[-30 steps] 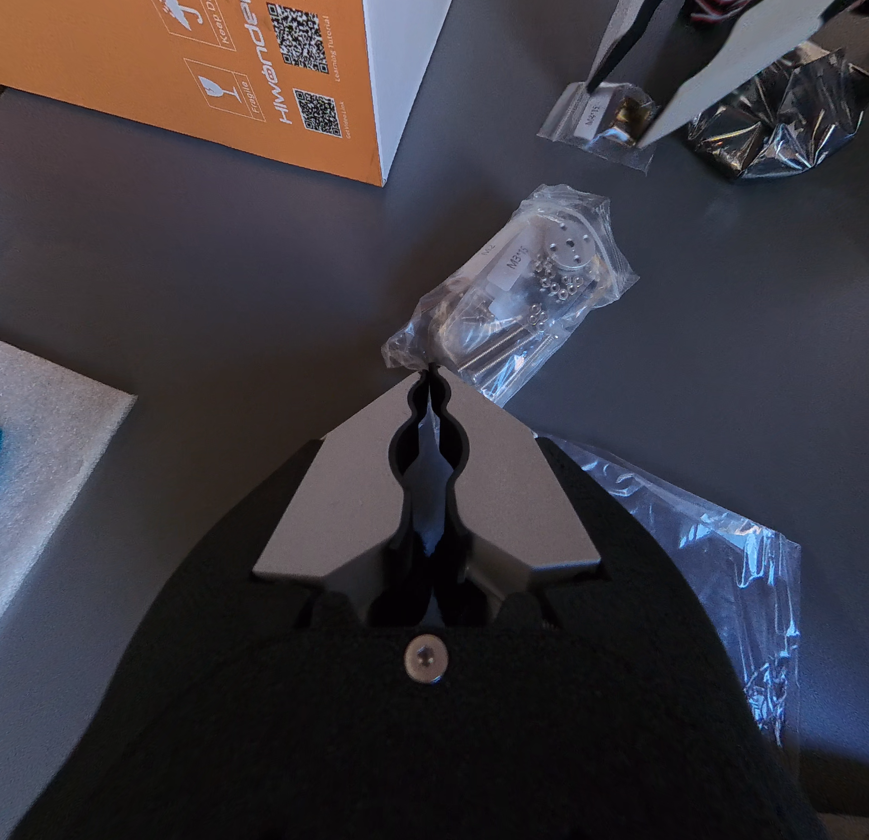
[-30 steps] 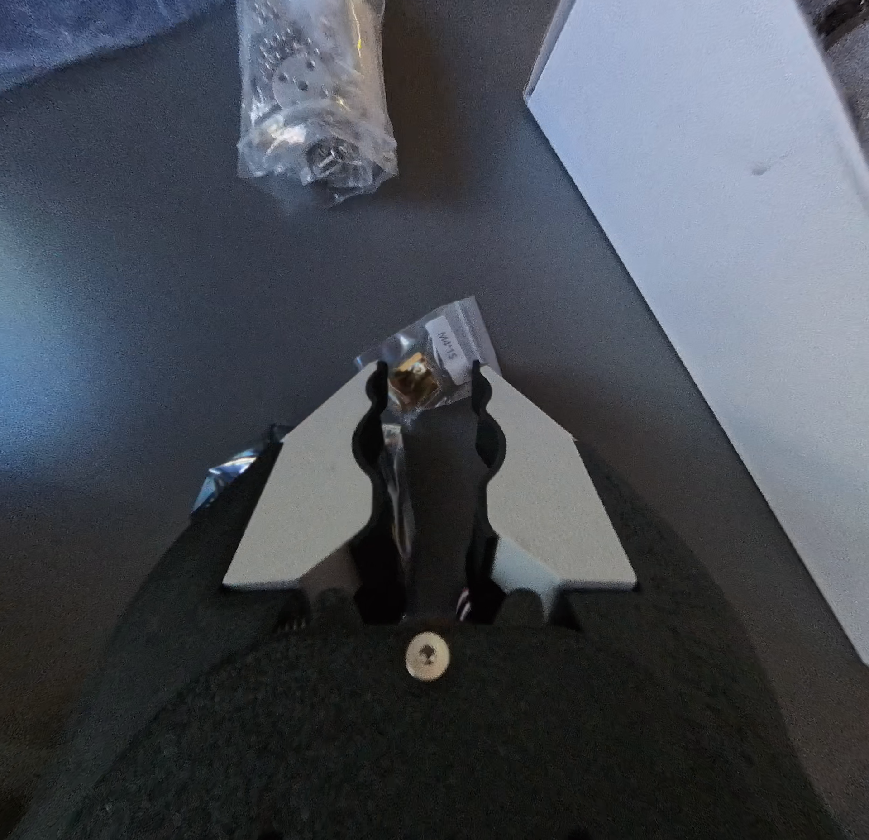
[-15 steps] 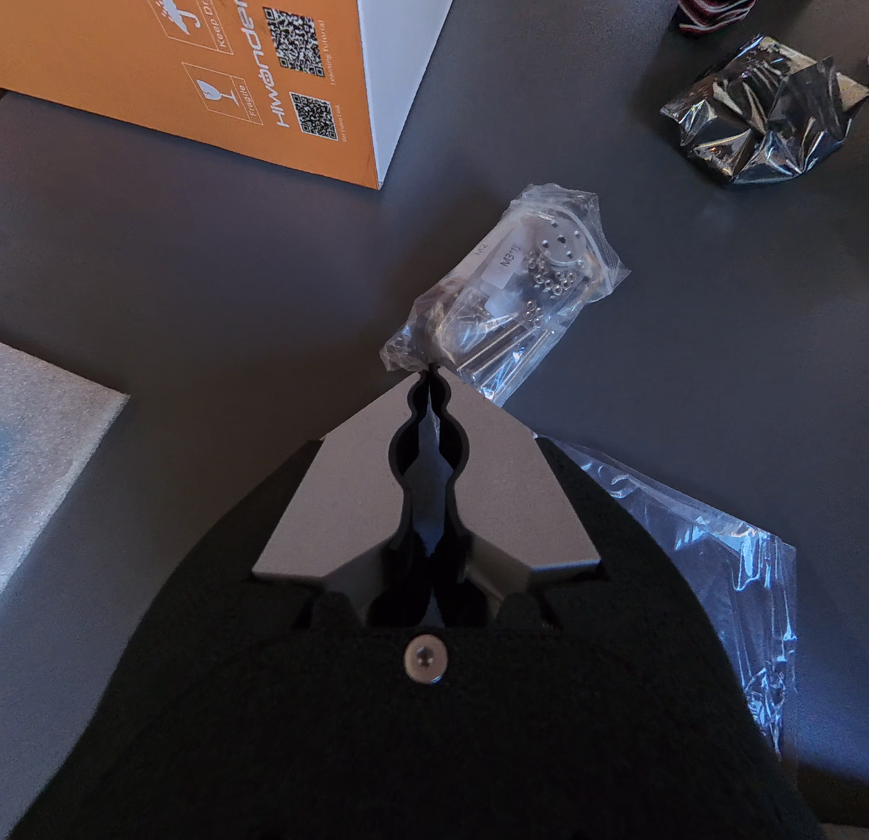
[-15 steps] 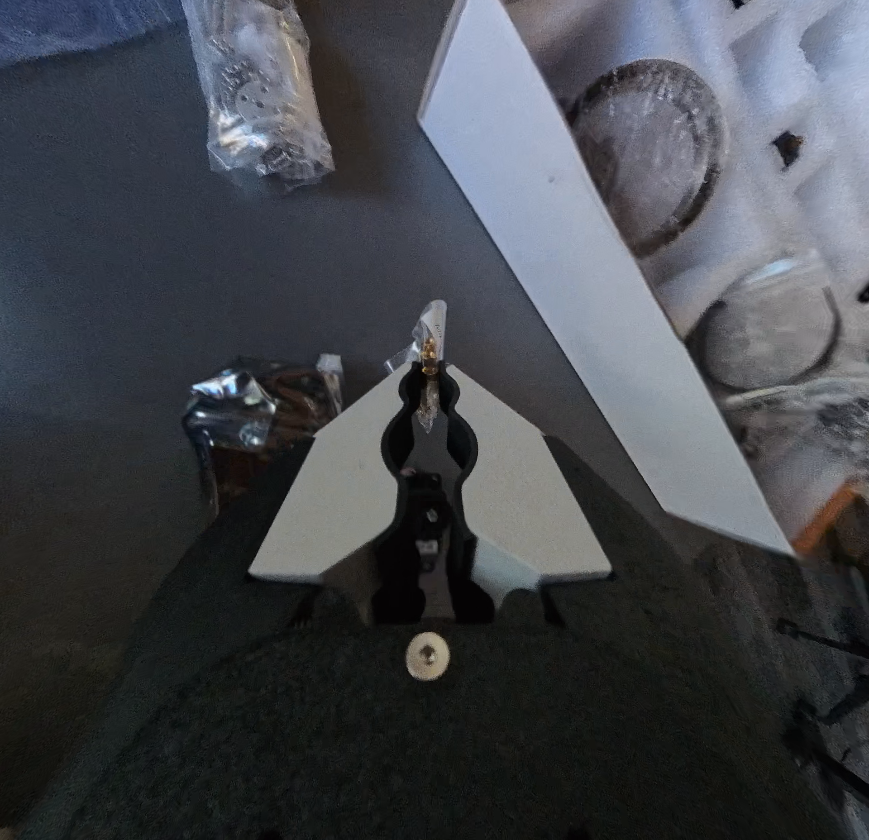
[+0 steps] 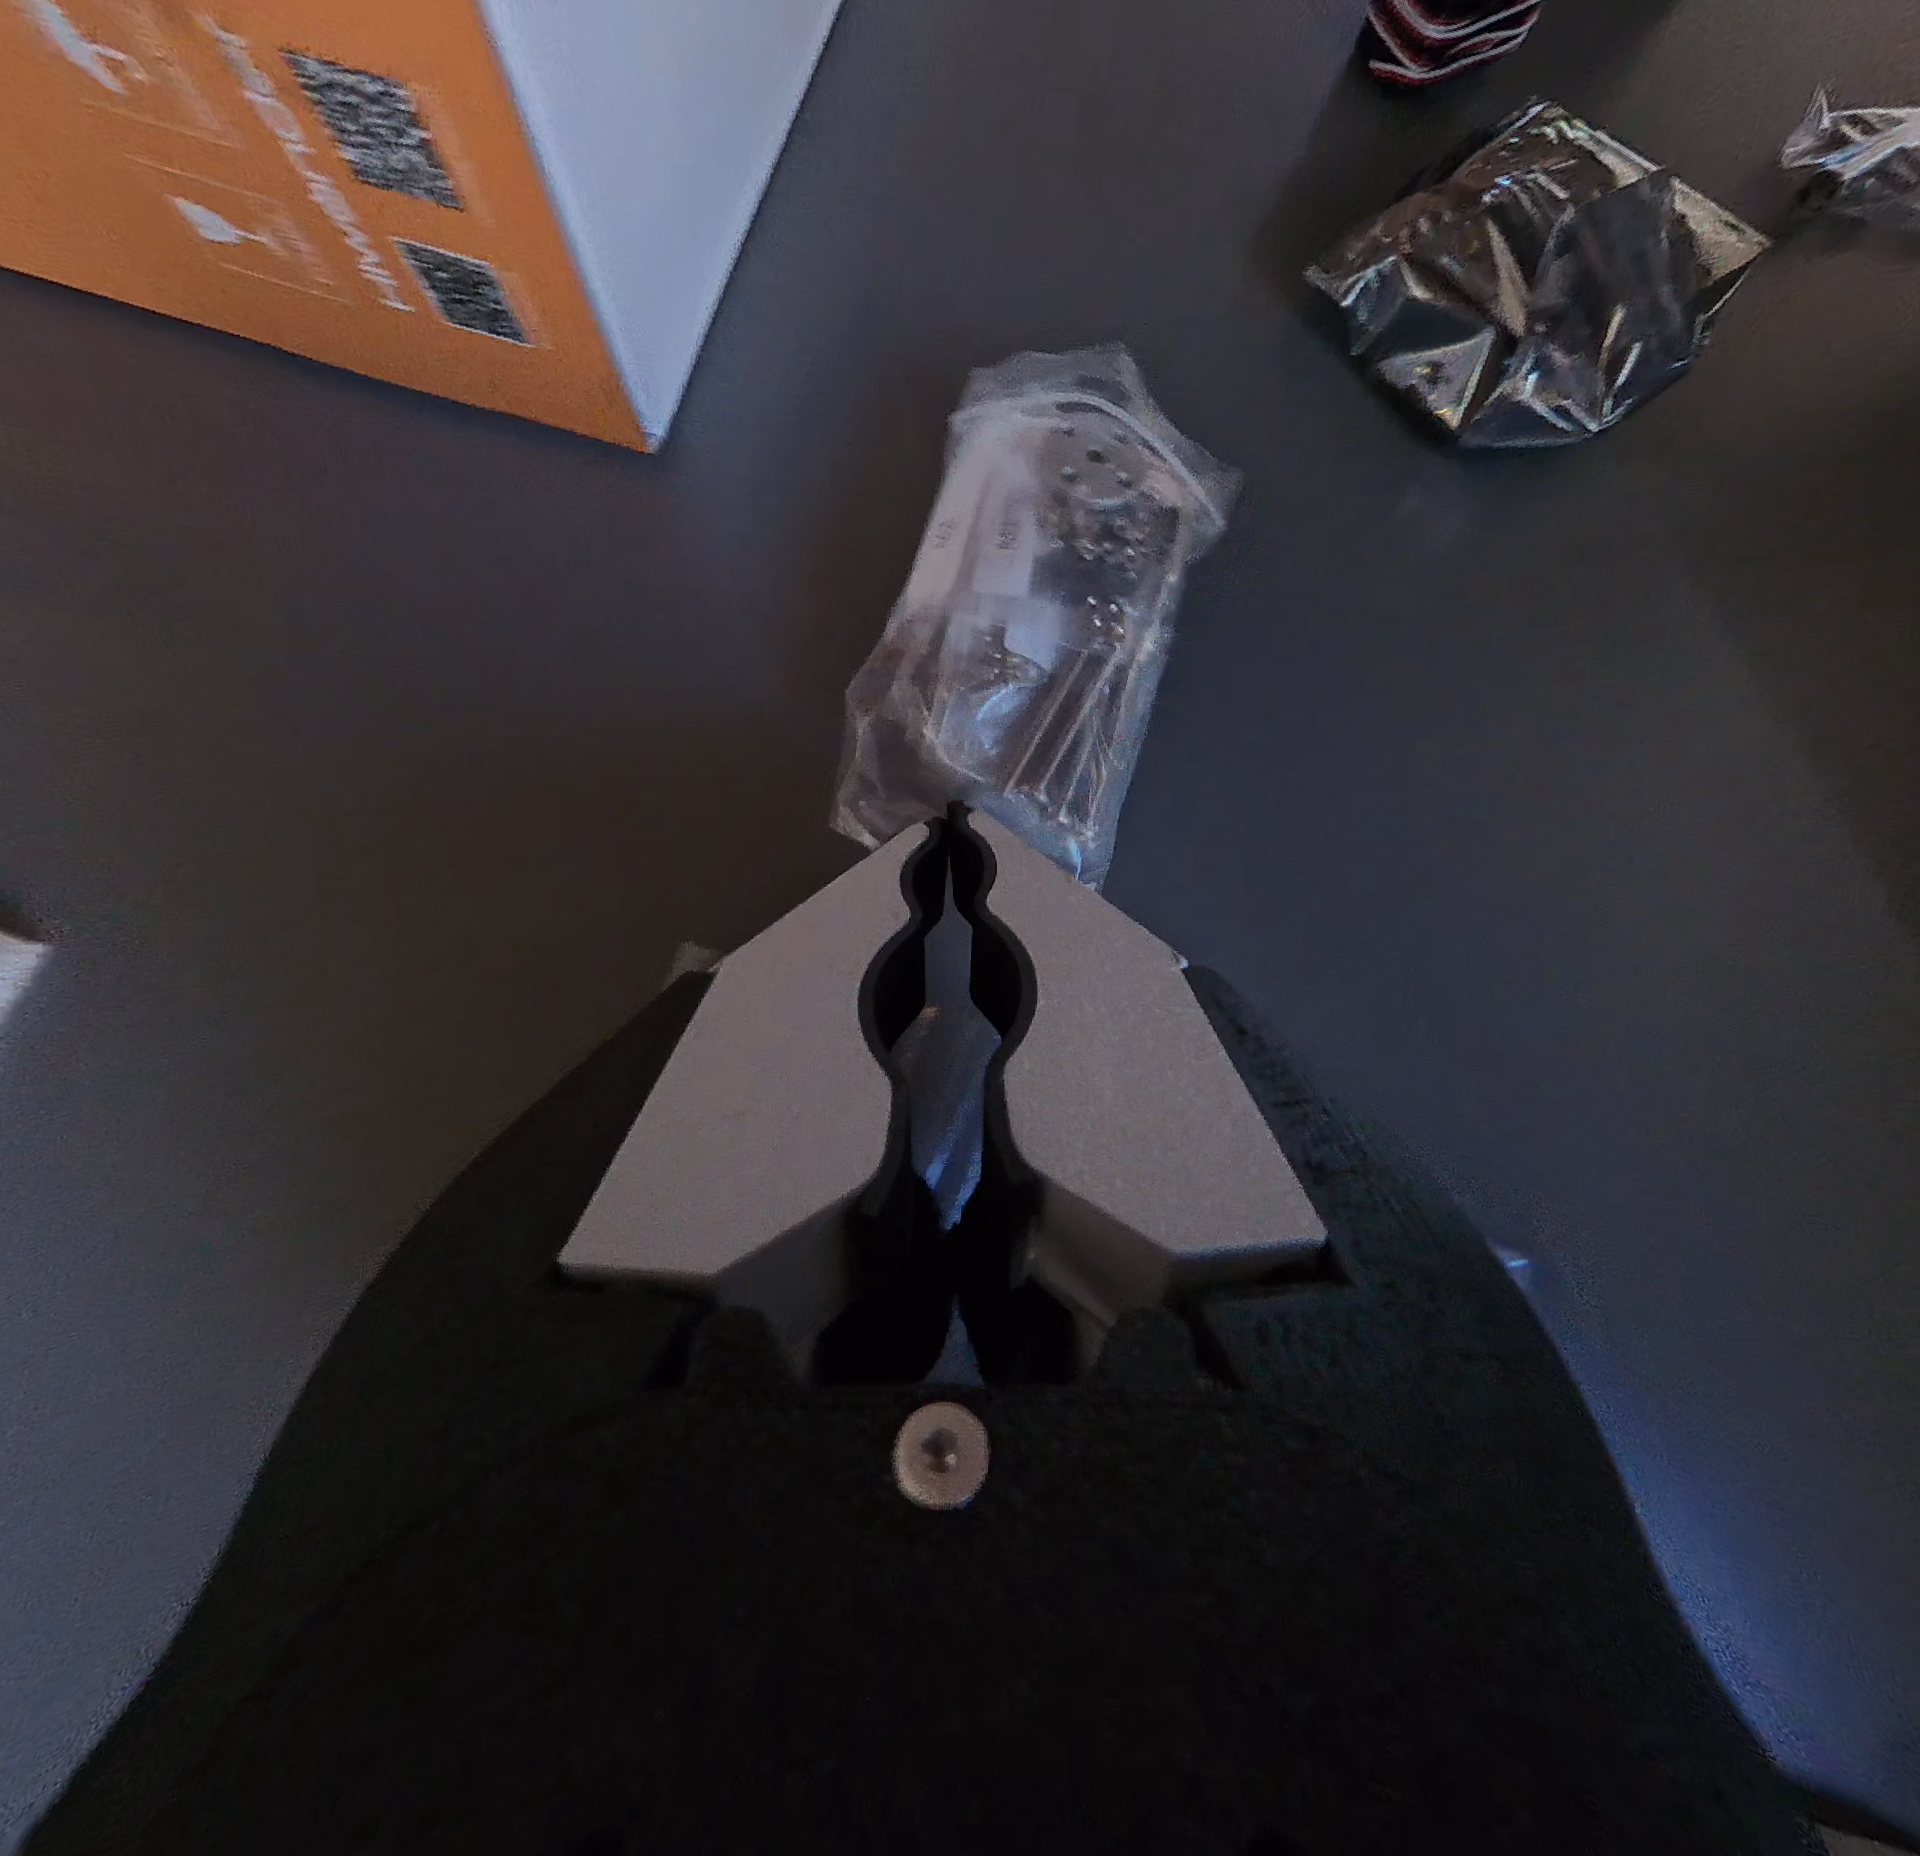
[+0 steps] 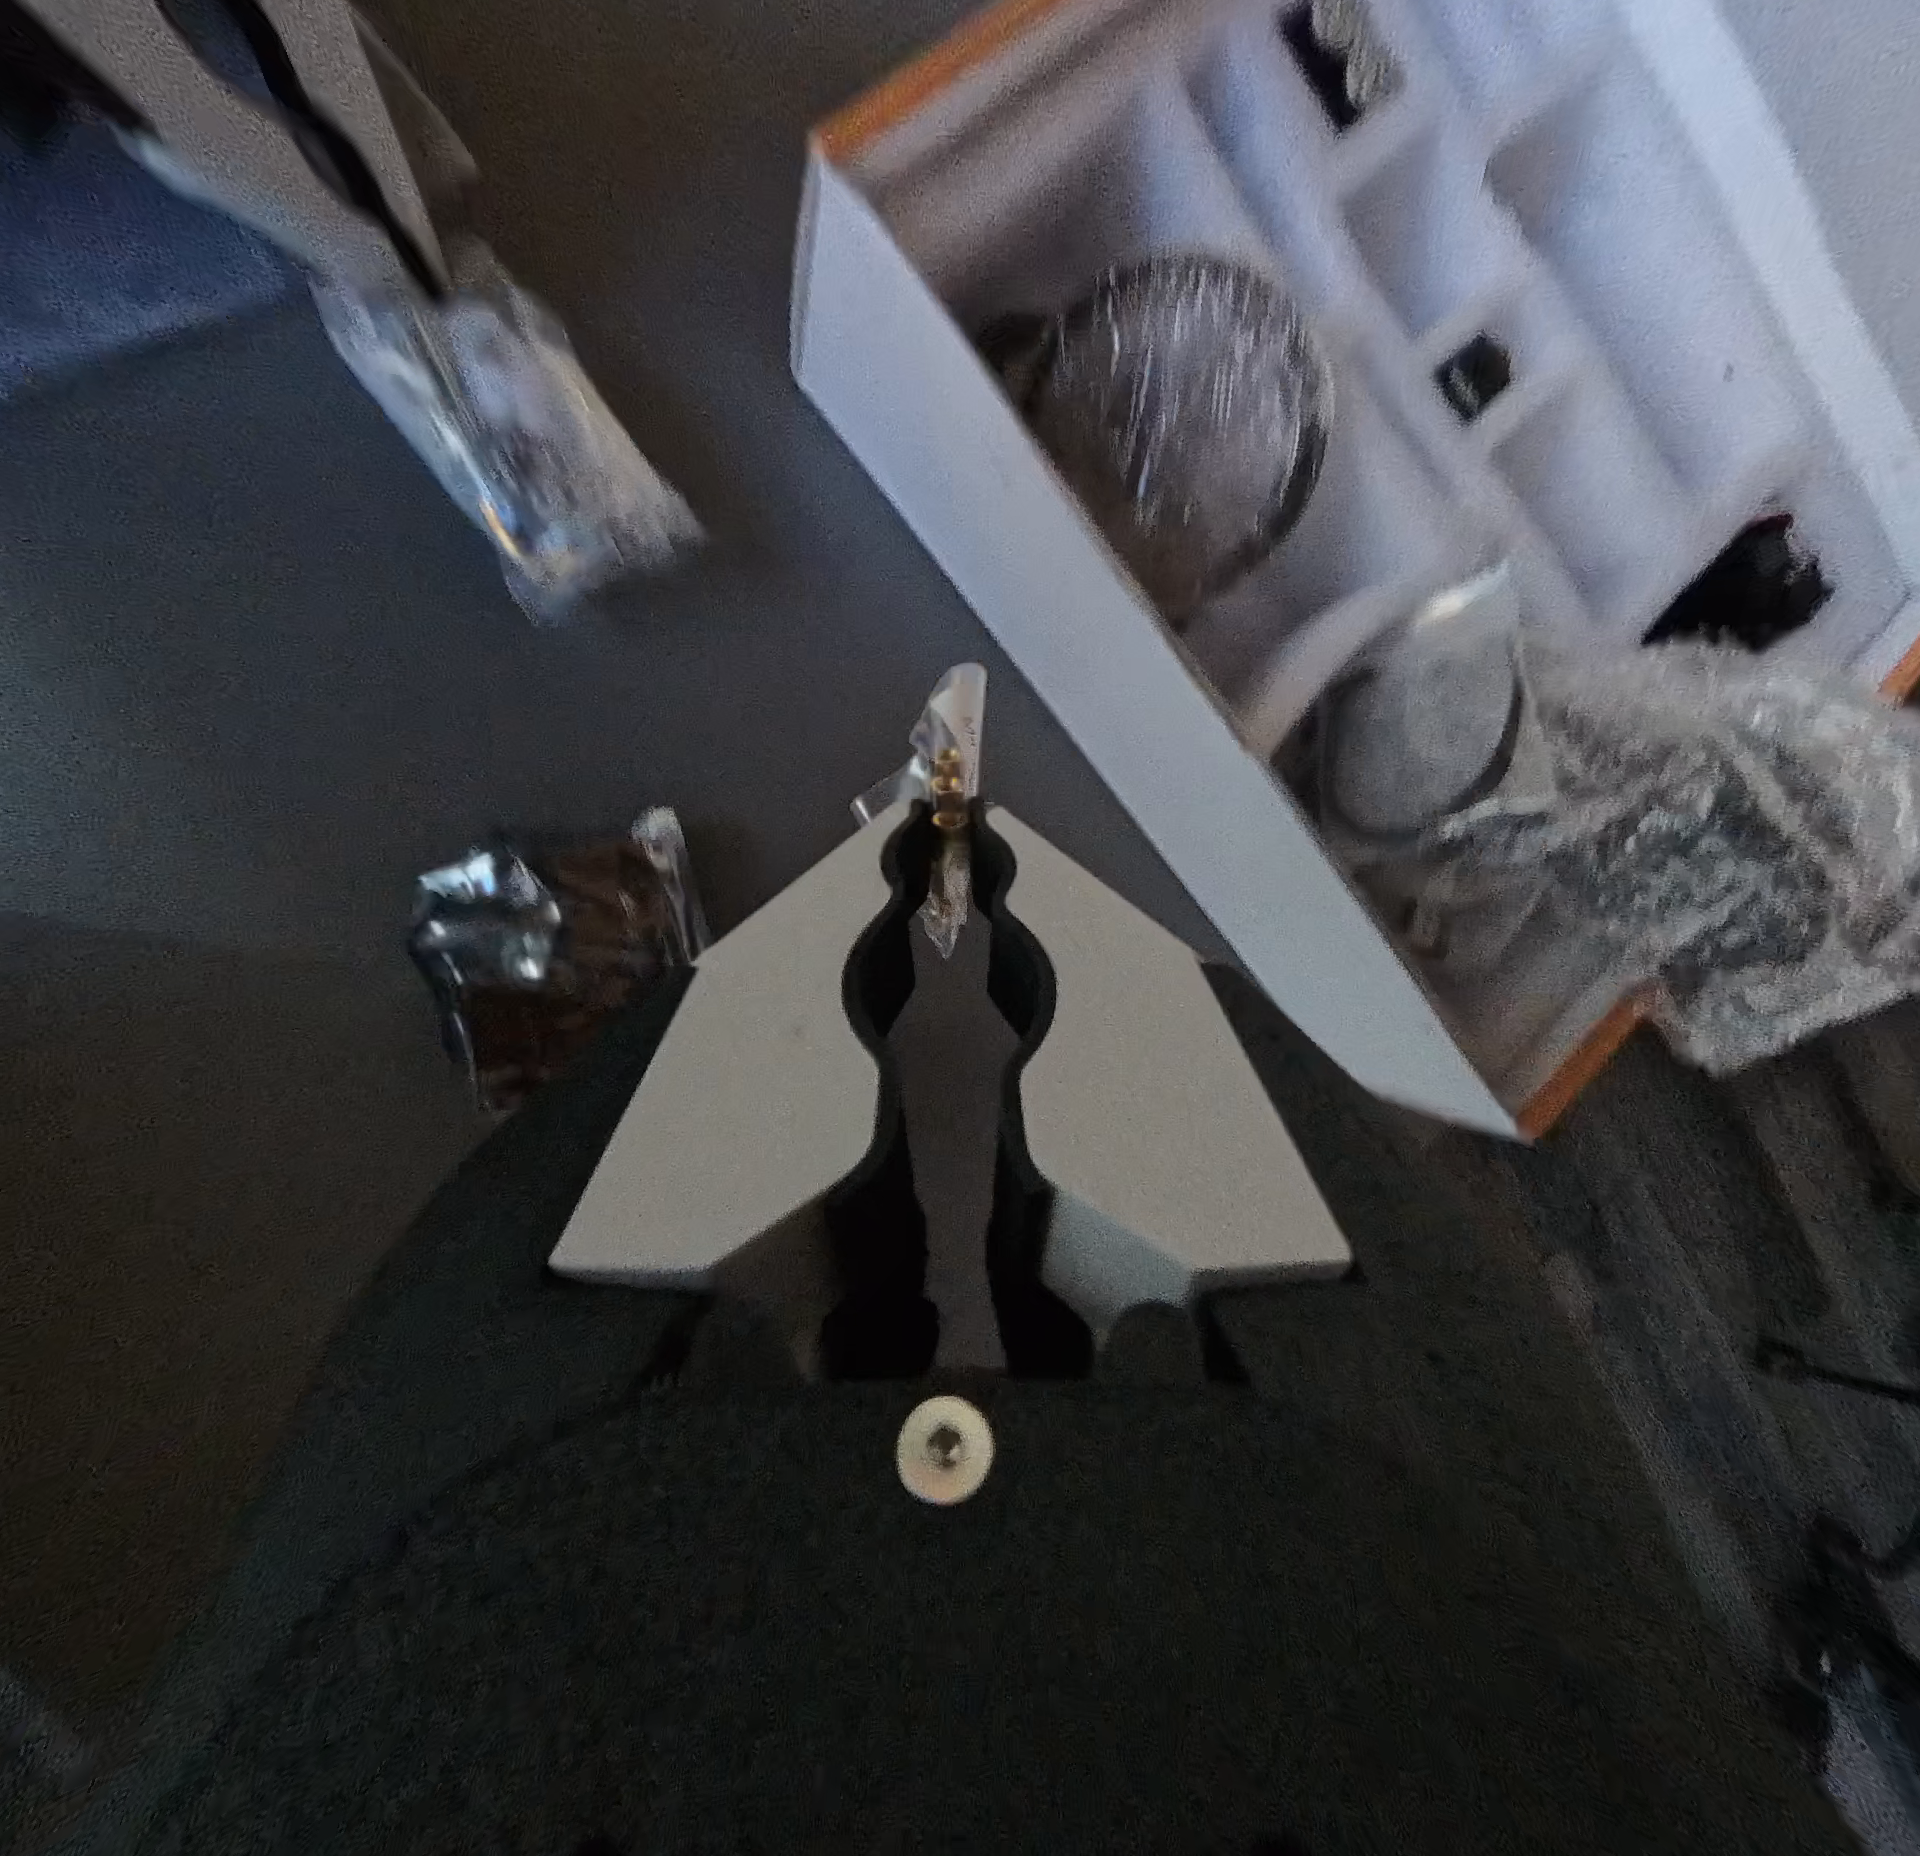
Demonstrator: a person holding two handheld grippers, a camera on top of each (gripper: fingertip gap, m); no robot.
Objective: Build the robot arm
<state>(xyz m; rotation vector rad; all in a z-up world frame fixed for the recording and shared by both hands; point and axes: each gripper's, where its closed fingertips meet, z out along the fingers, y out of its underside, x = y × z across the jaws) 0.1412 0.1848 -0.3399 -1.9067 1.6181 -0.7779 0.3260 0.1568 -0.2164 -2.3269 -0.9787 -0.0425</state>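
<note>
The right gripper [image 6: 948, 819] is pinching a small clear bag [image 6: 954, 741] of brass parts between nearly closed tips, holding it edge-on above the dark table [image 6: 208, 767]. The left gripper [image 5: 954, 824] is closed on the corner of a bigger clear bag [image 5: 1039, 643] of screws and metal parts, which is hanging clear of the table.

The small bag is caught only by thin film, so it may be slipping out if the grip eases. The heavy hardware could be sliding inside the bigger bag and dragging its corner free.

Just behind the right gripper is lying a crumpled silver bag [image 6: 488, 923]. Farther off, an open box [image 6: 997, 518] is showing white foam with round parts in its pockets; its outside is orange [image 5: 260, 196].
</note>
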